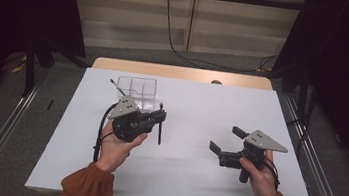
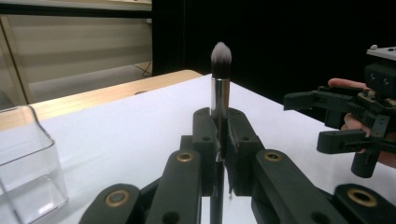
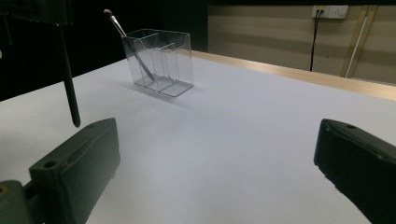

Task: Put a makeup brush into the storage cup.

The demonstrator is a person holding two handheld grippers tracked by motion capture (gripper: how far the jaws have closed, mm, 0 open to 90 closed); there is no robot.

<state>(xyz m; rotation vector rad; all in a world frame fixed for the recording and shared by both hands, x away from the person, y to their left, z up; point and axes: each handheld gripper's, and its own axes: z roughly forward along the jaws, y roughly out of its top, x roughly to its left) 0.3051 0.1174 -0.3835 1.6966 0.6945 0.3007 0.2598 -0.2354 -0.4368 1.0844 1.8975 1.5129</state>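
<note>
My left gripper [image 1: 159,116] is shut on a makeup brush [image 1: 160,130] with a thin black handle; in the high view the handle hangs below the jaws, just in front of the clear organizer [image 1: 138,91]. The left gripper view has the brush [image 2: 220,88] upright between the jaws, with a silver ferrule and a grey-white tip. A second brush [image 3: 125,35] leans in the organizer's [image 3: 161,63] left compartment. My right gripper [image 1: 227,140] hovers open over the right half of the table with nothing between its fingers [image 3: 74,170]. The held brush's handle [image 3: 69,86] also appears at the left of the right gripper view.
A white table [image 1: 196,111] with a wooden strip [image 1: 180,72] along its far edge. The organizer's other compartments look empty. A person's hands in orange sleeves [image 1: 87,185] hold both grippers. Dark curtains stand at both sides and a cable [image 1: 178,53] runs across the floor behind.
</note>
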